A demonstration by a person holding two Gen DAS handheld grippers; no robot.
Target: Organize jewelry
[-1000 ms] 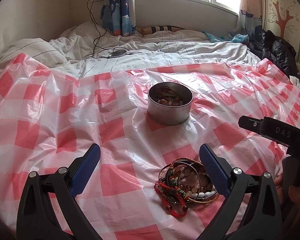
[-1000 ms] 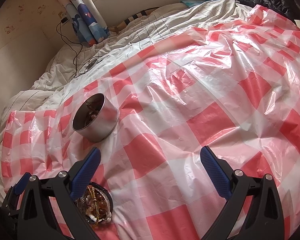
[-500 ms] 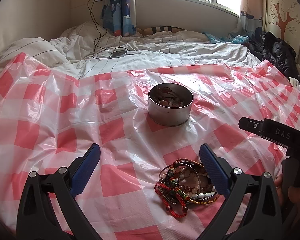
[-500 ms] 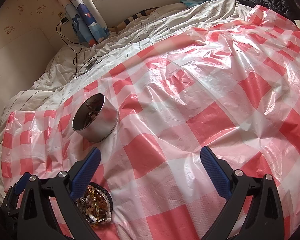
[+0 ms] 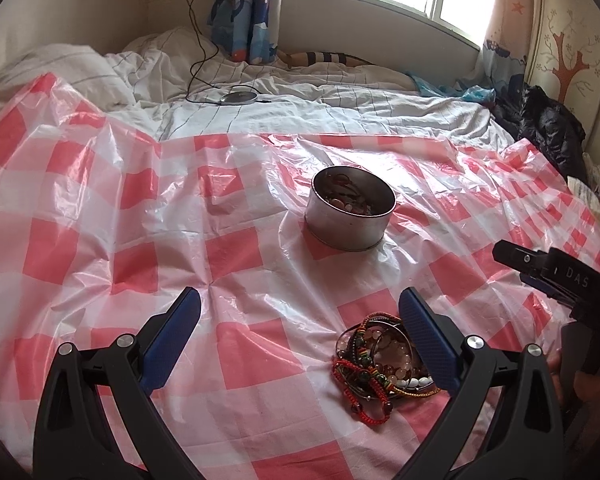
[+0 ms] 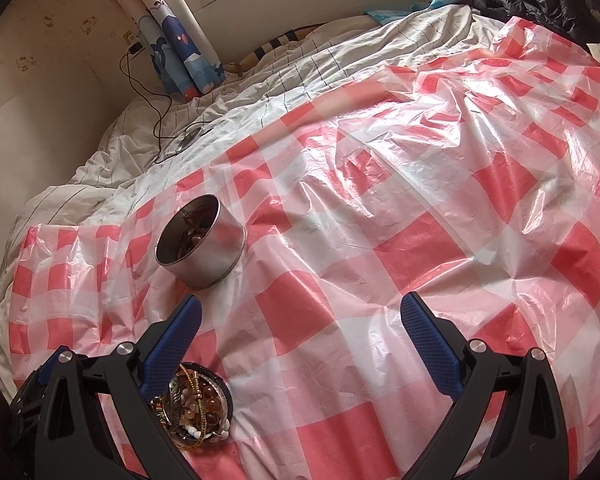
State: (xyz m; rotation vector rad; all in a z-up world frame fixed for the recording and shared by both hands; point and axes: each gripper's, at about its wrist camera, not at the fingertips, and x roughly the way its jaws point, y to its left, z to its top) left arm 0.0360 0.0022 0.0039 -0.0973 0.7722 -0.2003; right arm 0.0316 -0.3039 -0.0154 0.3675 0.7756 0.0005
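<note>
A round metal tin [image 5: 350, 213] with several pieces of jewelry inside stands in the middle of the red-checked plastic sheet [image 5: 100, 240]. A heap of bracelets and beads [image 5: 380, 364] lies close in front of my left gripper [image 5: 300, 320], partly behind its right finger. That gripper is open with nothing between its fingers. In the right wrist view the tin [image 6: 202, 242] sits at left and the jewelry heap [image 6: 198, 406] lies low, half behind the left finger. My right gripper [image 6: 300, 320] is open and empty, over bare sheet.
The sheet lies over a rumpled white striped duvet [image 5: 300, 108]. A charger cable and a round disc [image 5: 239, 98] rest at the back. Dark clothing [image 5: 548, 128] is heaped at the far right. The right gripper's black body [image 5: 560, 280] shows at the right edge.
Both grippers have held nearly still and stay open. The left wrist view has shifted only slightly.
</note>
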